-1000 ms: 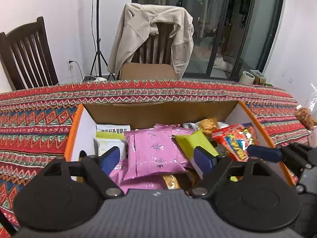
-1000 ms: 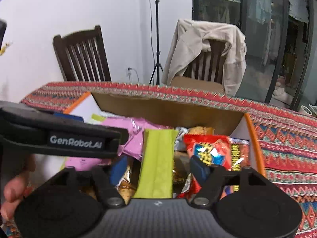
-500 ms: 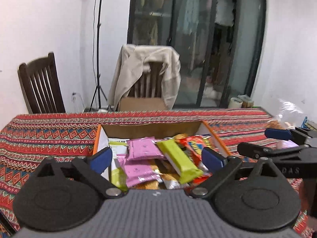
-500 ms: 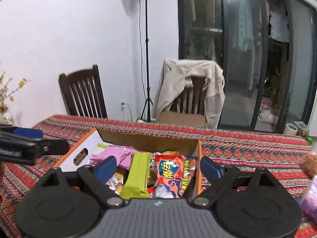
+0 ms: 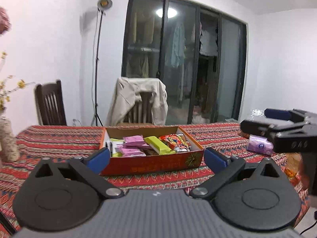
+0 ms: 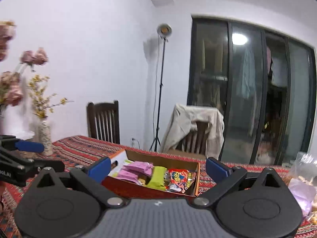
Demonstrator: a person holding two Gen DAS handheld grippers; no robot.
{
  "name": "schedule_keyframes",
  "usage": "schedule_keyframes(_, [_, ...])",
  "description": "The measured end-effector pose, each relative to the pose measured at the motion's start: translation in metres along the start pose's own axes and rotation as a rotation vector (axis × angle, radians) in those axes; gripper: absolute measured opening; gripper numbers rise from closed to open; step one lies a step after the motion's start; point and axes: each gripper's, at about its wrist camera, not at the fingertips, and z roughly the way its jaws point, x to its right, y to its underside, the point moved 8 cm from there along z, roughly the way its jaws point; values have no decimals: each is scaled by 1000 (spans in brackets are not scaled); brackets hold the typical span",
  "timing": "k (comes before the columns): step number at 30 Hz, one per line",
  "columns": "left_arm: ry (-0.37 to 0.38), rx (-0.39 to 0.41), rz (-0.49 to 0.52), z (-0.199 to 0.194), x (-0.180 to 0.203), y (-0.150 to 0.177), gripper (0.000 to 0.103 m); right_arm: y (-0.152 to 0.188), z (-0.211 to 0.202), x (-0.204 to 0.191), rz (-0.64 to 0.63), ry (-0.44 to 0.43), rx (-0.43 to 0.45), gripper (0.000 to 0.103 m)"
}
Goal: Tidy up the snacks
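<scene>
Hovering over the near edge of the bench (image 5: 59, 138), which is covered in a red patterned woven cloth, we hold the left hand-held gripper (image 5: 156, 158) and the right hand-held gripper (image 6: 157, 167) side by side, each with its blue-padded jaws opening wide and nothing between them. The shallow orange-and-red cardboard box (image 5: 152, 163) sits on the cloth ahead of us, clear of both tools, and it carries the snacks: pink foil packets (image 5: 133, 140) toward its left, a long lime-green wrapped bar (image 5: 159, 144) lying across the middle, and a red printed crisp bag (image 5: 174, 138) toward the right. On the right of the bench, apart from the box, lies a pale lilac wrapped roll (image 5: 259, 144), and in the right wrist view a clear crinkled plastic bag with tan snack pieces (image 6: 303, 175) rests at the far right edge. We judge that the filling step is largely done and that we are between picks. If the loose bag on the right counts as a snack, the next move calls for swinging the right tool toward it, lowering over the crinkled film and closing gently enough not to crush the contents.
</scene>
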Motion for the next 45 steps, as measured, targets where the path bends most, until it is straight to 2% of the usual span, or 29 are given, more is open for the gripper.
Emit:
schedule_keyframes(5, [-35,49,6,-56,10,35,103,15,-66,-18,-5,10,76,103])
schedule_keyframes(12, [-73,86,6,-119,25,89,103,66,-142,-48,-39,19,107,103])
schedule_keyframes(16, [-94,46,14,-137,32,124,103,101,-177,-61,-23,46,100,103])
schedule_keyframes(20, [-130,26,44,-140,38,162,103,145,-197,-73,20,62,80,103])
schedule_keyframes(26, [-125,-46,48,-132,38,200,103,208,-195,-88,46,75,40,103])
schedule_keyframes(30, [-137,-35,47,-132,36,203,103,231,-182,-96,52,85,-11,103])
schedule_keyframes(45, [-135,-47,23,-132,33,203,103,235,-172,-111,46,41,-46,103])
